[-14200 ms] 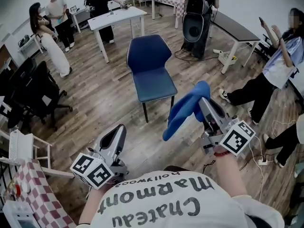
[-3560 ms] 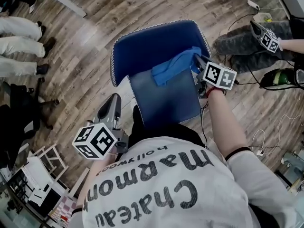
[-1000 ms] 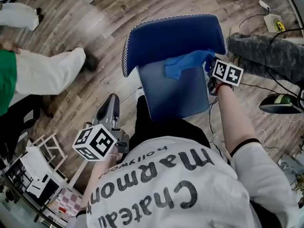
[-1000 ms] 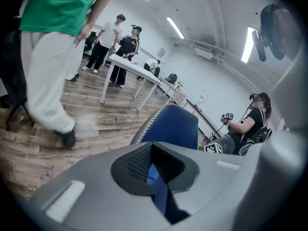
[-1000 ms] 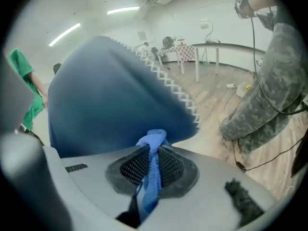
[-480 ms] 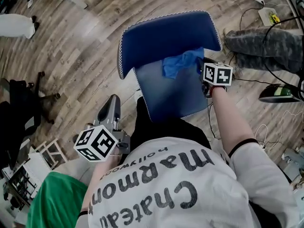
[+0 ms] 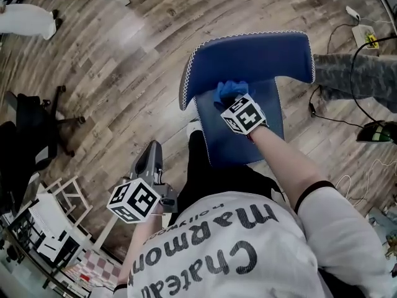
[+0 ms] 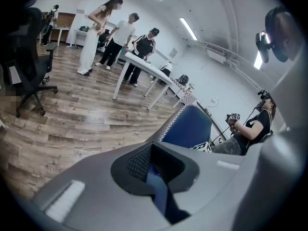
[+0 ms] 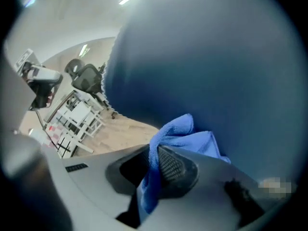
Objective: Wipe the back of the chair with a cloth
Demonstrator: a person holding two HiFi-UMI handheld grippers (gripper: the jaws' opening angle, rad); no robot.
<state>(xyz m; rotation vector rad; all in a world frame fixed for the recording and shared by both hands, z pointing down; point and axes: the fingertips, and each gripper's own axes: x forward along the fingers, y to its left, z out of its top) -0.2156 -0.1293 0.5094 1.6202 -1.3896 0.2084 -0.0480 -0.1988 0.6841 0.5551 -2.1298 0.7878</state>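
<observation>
A dark blue chair point(image 7: 248, 58) stands in front of me, its curved back point(image 7: 260, 54) away from me and its seat point(image 7: 245, 135) towards me. My right gripper point(image 7: 231, 97) is shut on a light blue cloth point(image 7: 228, 92) and presses it low on the left part of the back, where the back meets the seat. Up close, the cloth point(image 9: 175, 141) bunches against the blue backrest point(image 9: 207, 71). My left gripper point(image 7: 149, 160) hangs at my left side over the floor, shut, with nothing in it; the chair back point(image 8: 187, 126) shows beyond its jaws.
Wooden floor all round. A black office chair point(image 7: 37, 123) stands at the left, a white rack point(image 7: 59, 210) at the lower left. A person's legs point(image 7: 360, 79) and cables point(image 7: 338, 39) lie to the right of the chair. Several people stand by white tables point(image 8: 144, 71) across the room.
My right gripper has carried the cloth leftward across the chair back, from its right side to its left part. The left gripper has stayed at my side.
</observation>
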